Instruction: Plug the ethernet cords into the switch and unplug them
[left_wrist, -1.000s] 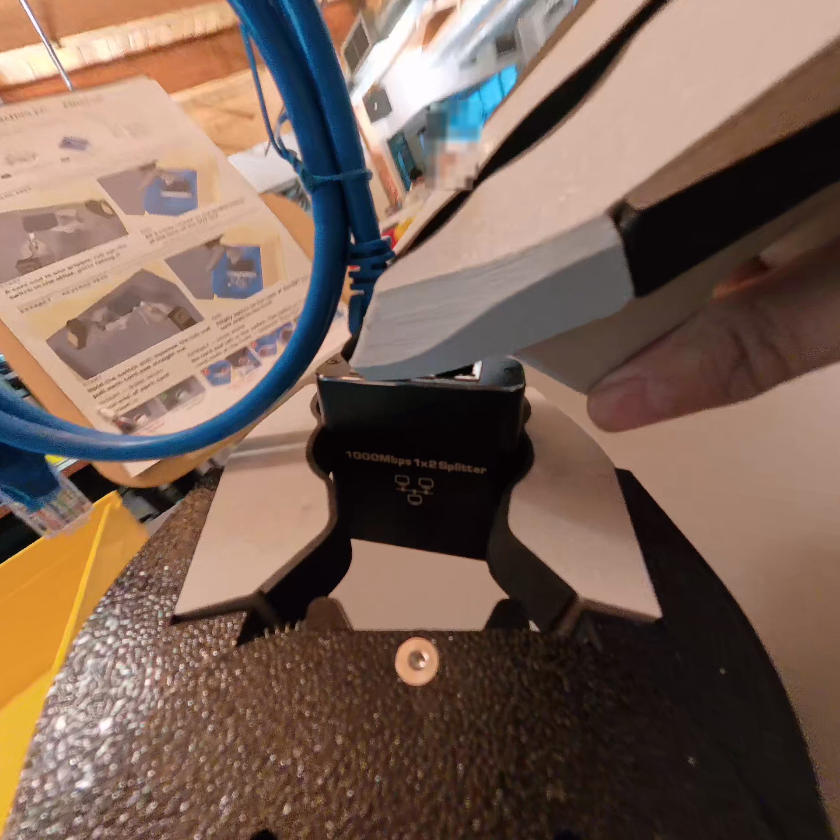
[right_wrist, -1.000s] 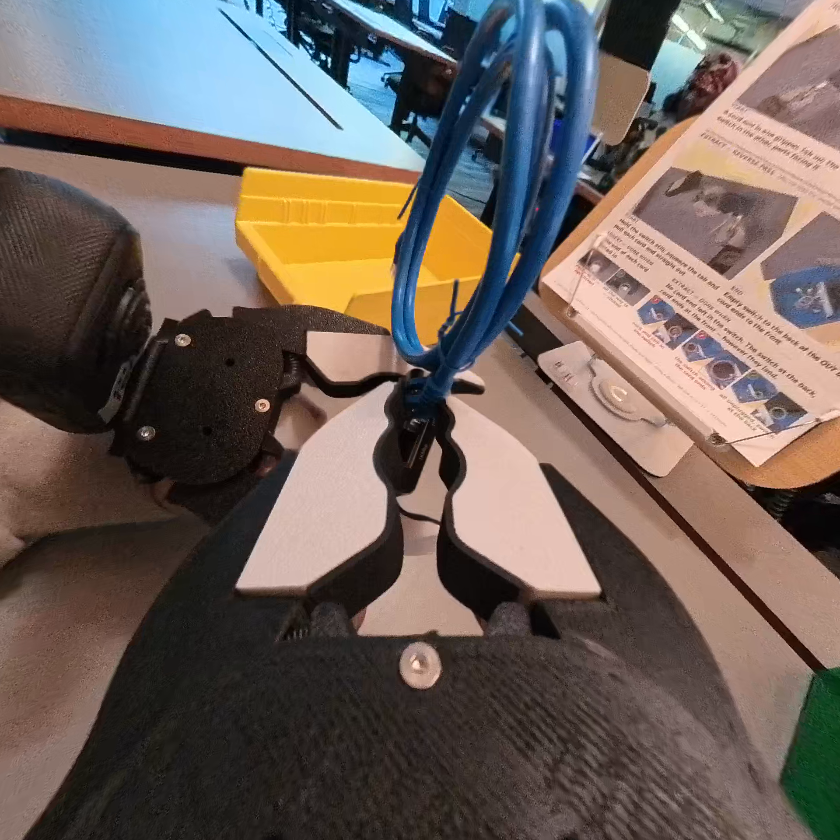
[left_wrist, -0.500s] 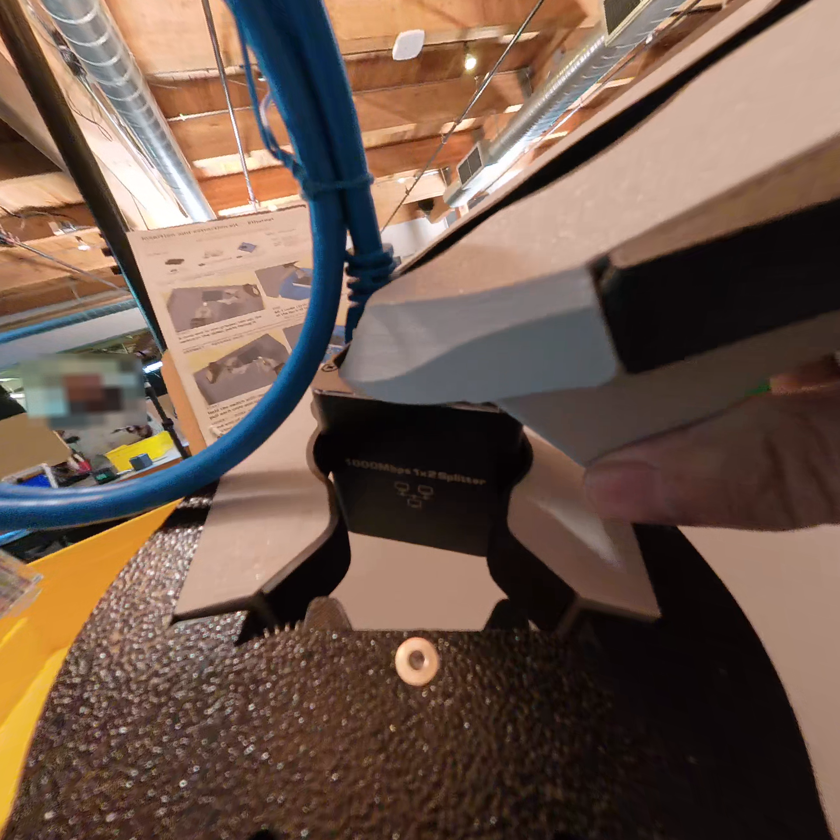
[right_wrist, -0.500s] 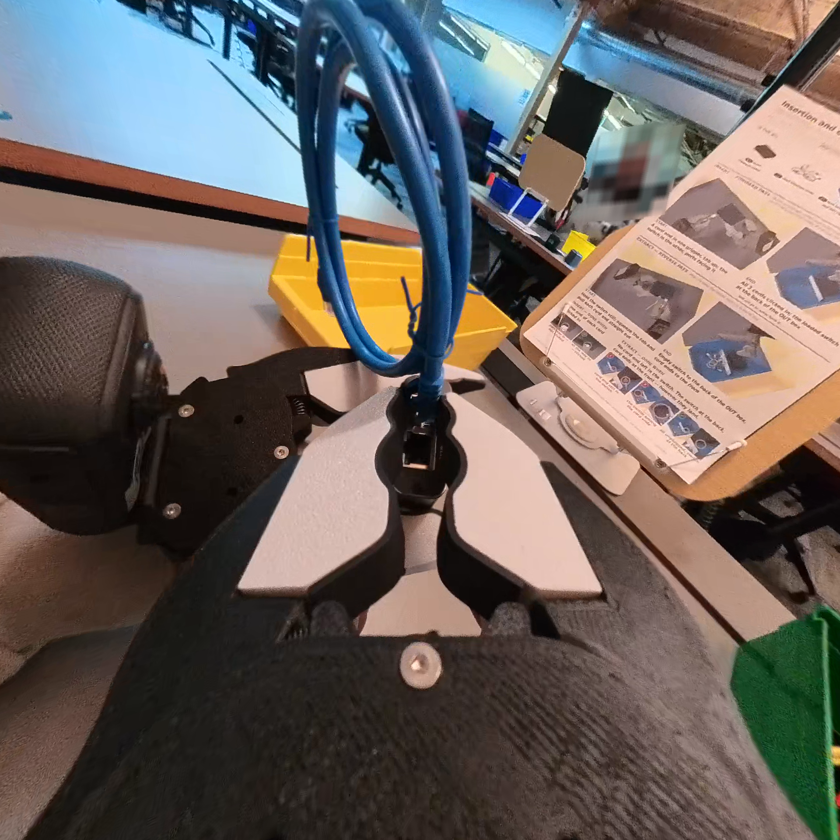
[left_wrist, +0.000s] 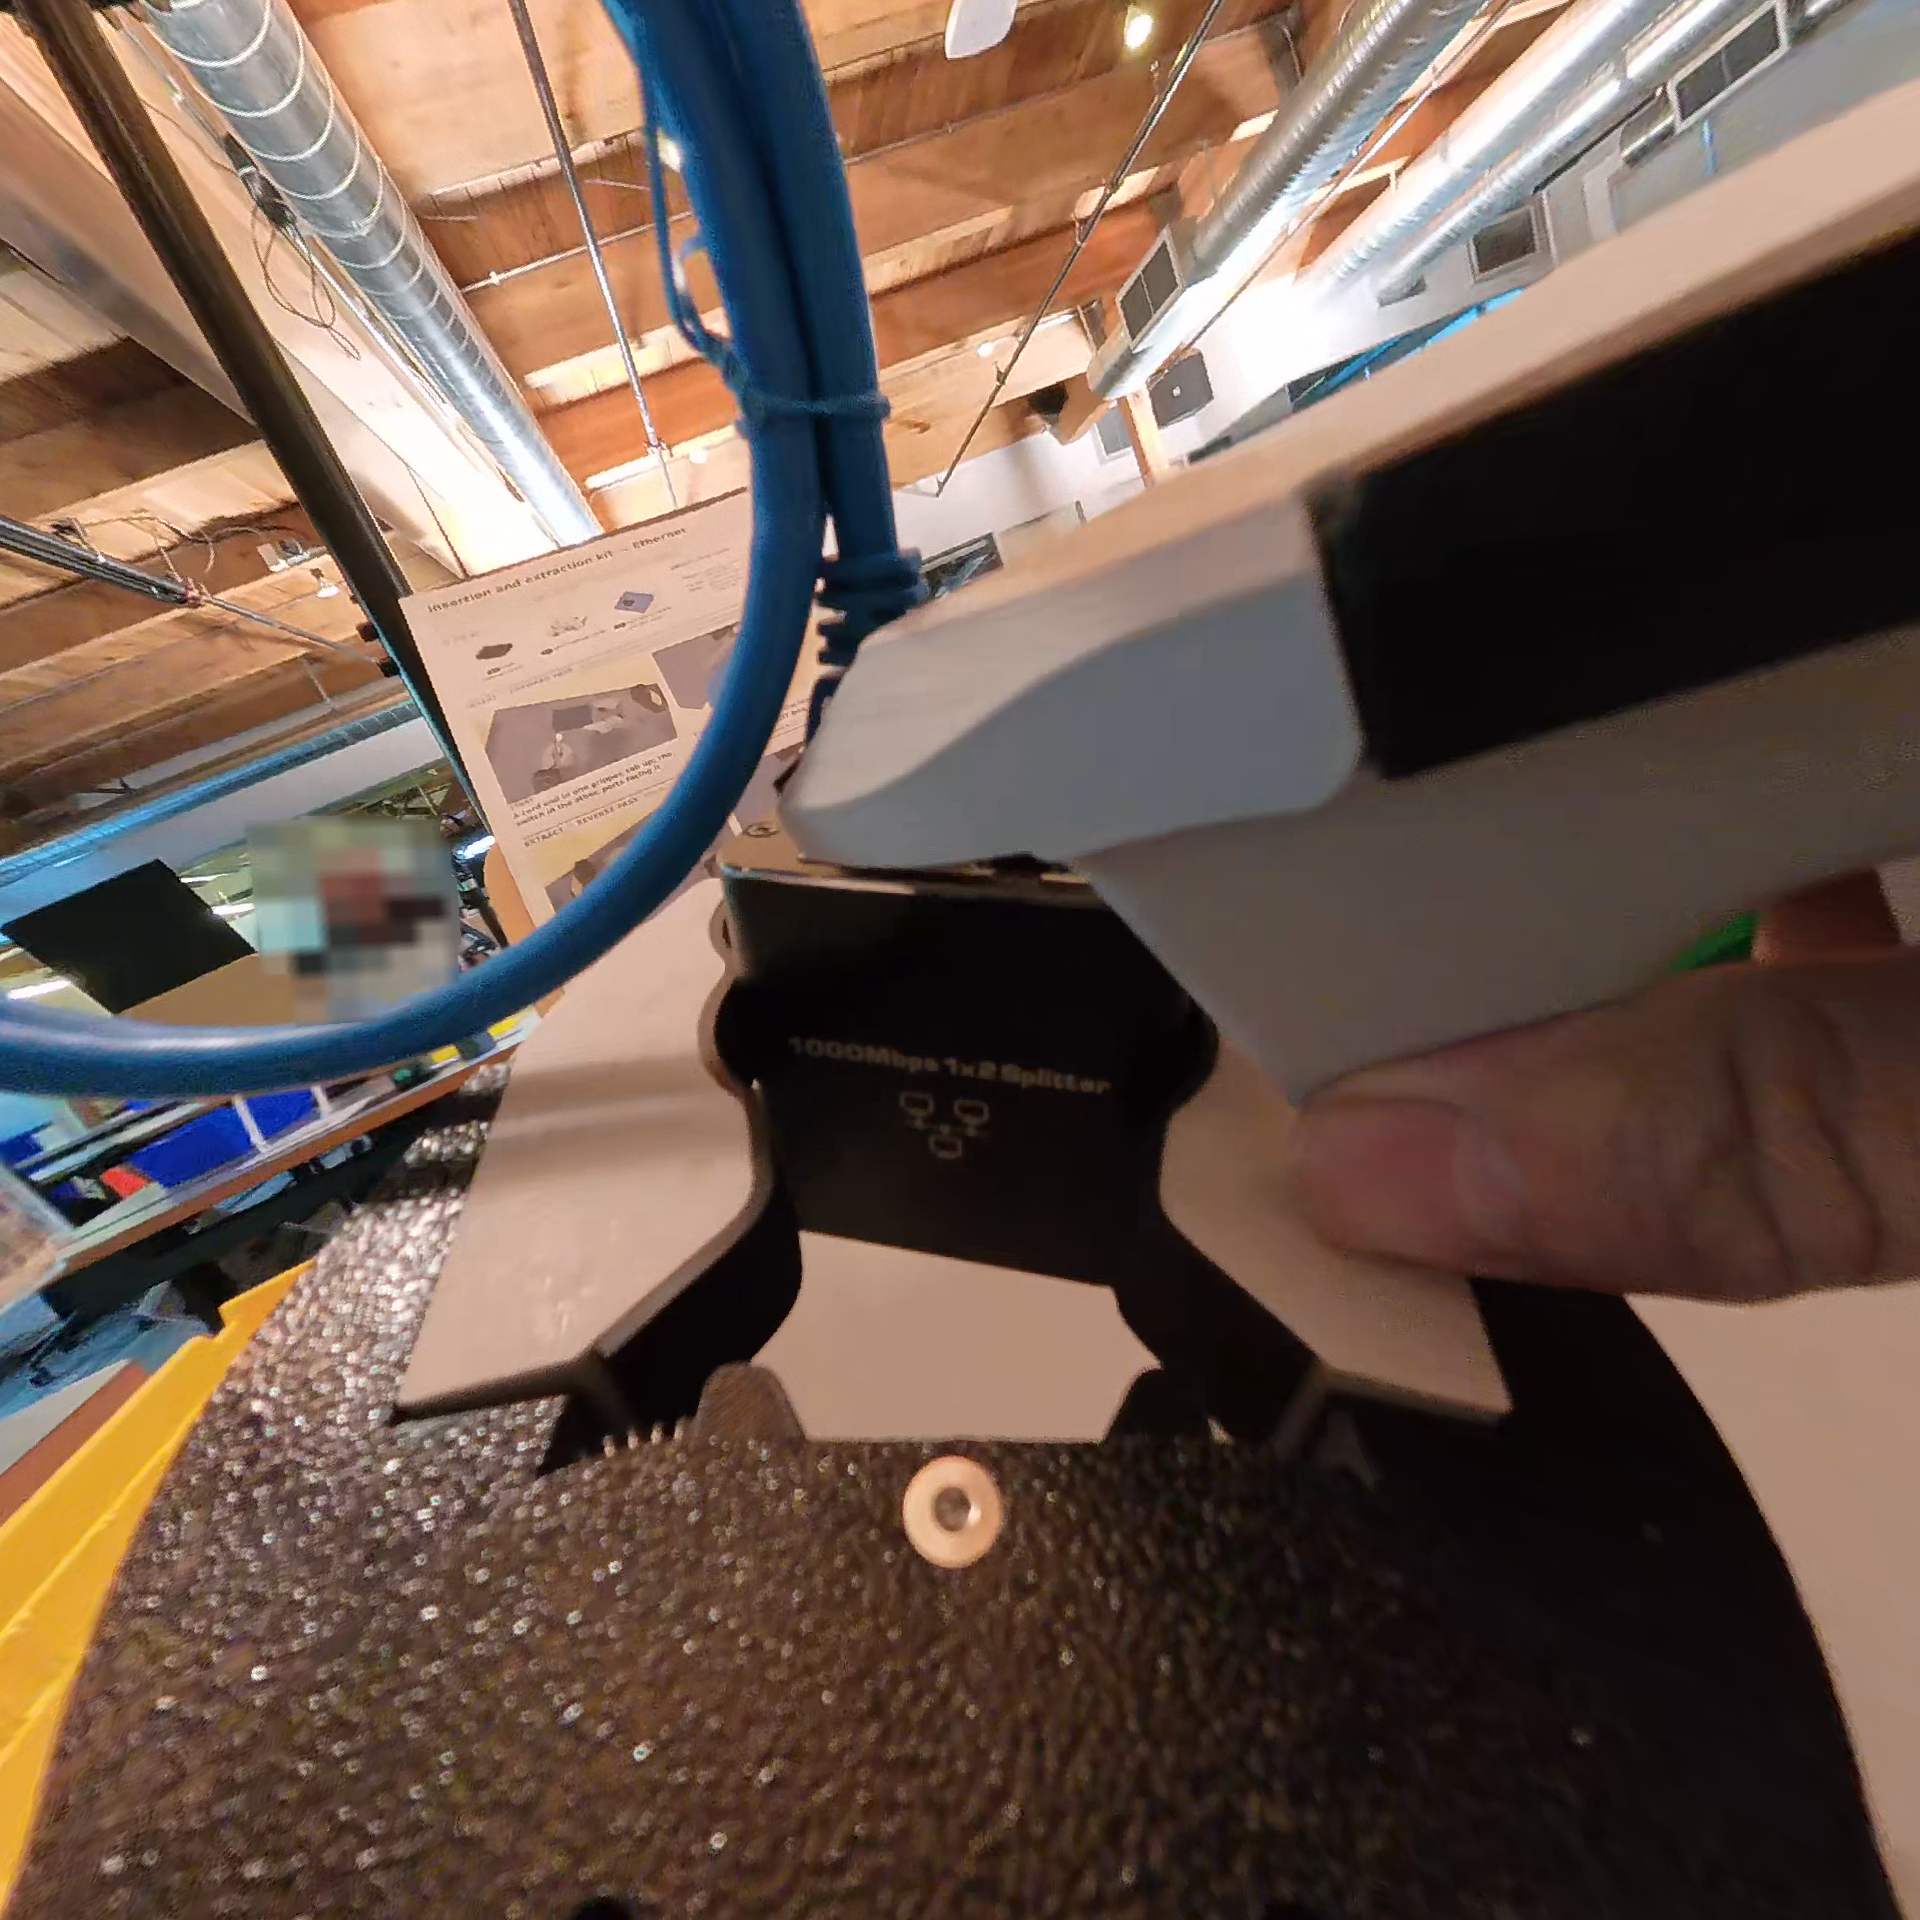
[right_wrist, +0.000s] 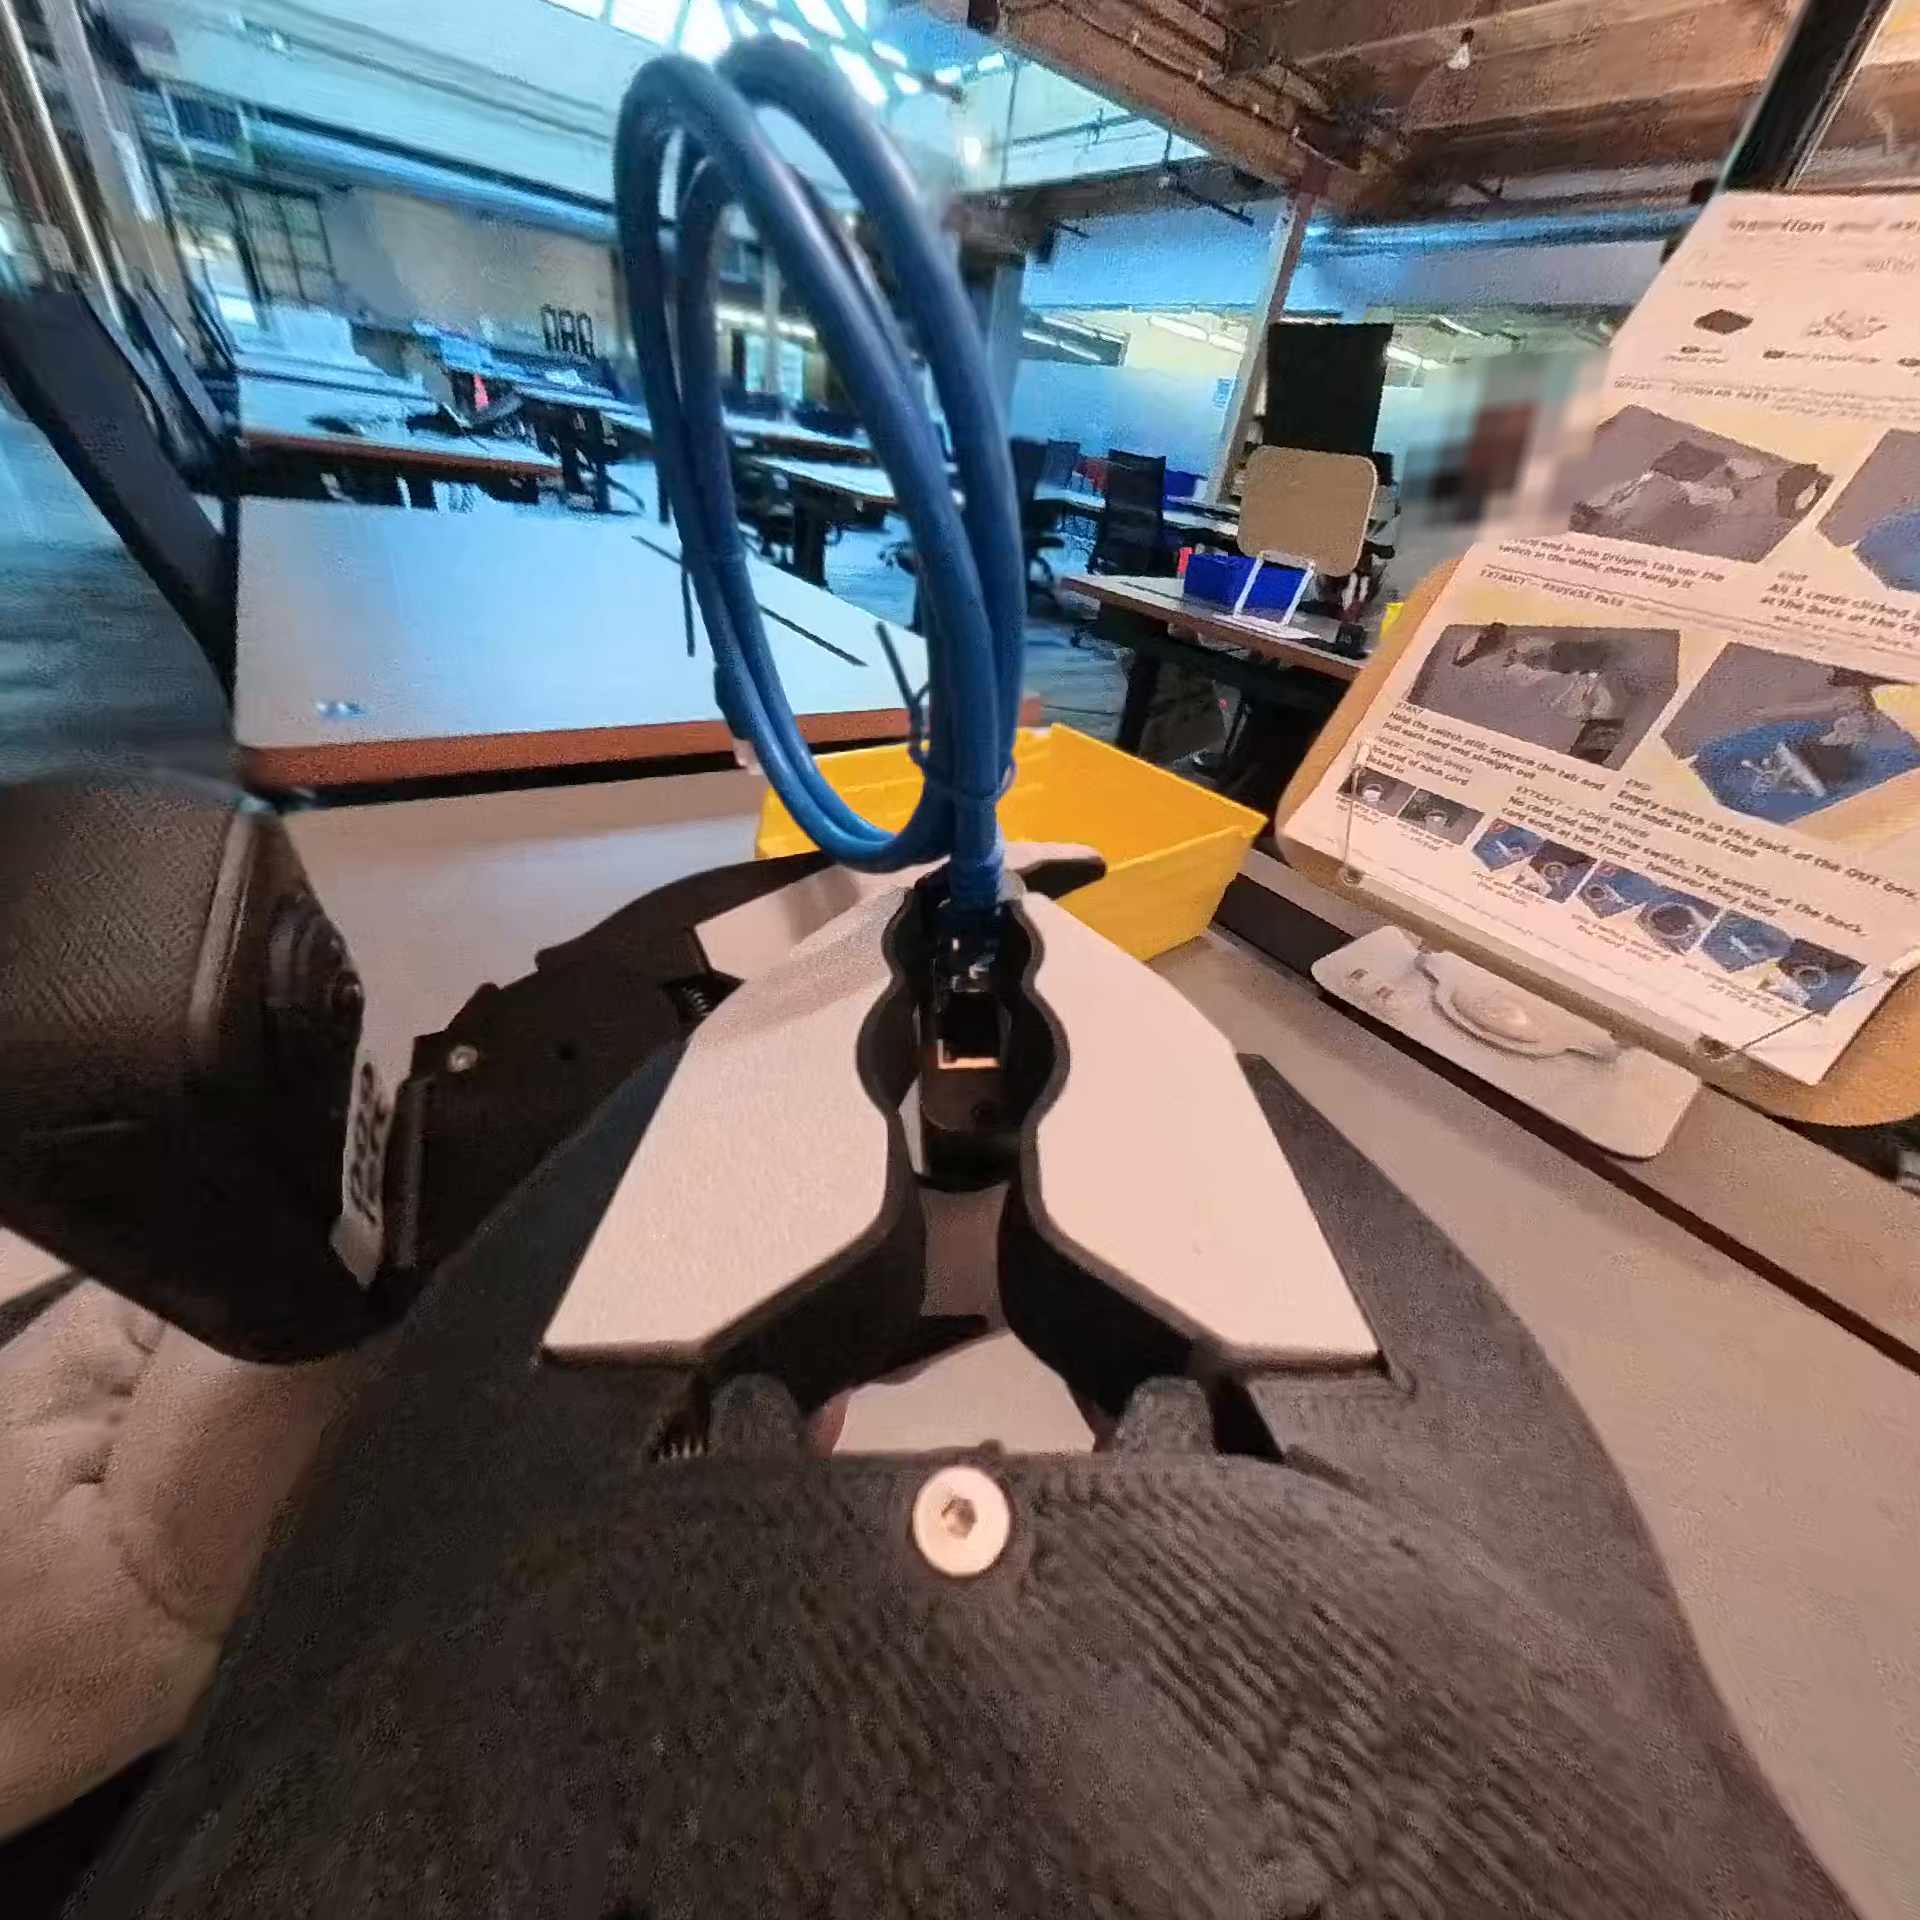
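A yellow plastic bin (right_wrist: 1122, 821) sits on the grey bench (right_wrist: 1558, 1299), open side up; one of its yellow edges (left_wrist: 94, 1507) shows at the lower left of the left wrist view. To its right a printed instruction sheet with photographs (right_wrist: 1683, 665) leans tilted on a rounded wooden board held in a white stand (right_wrist: 1496, 1029); the same sheet (left_wrist: 582, 686) appears farther off in the left wrist view. Overhead run wooden ceiling beams (left_wrist: 935, 135) and a ribbed silver duct (left_wrist: 364, 260). Long tables (right_wrist: 499, 634) and blue bins (right_wrist: 1236, 582) fill the room behind.
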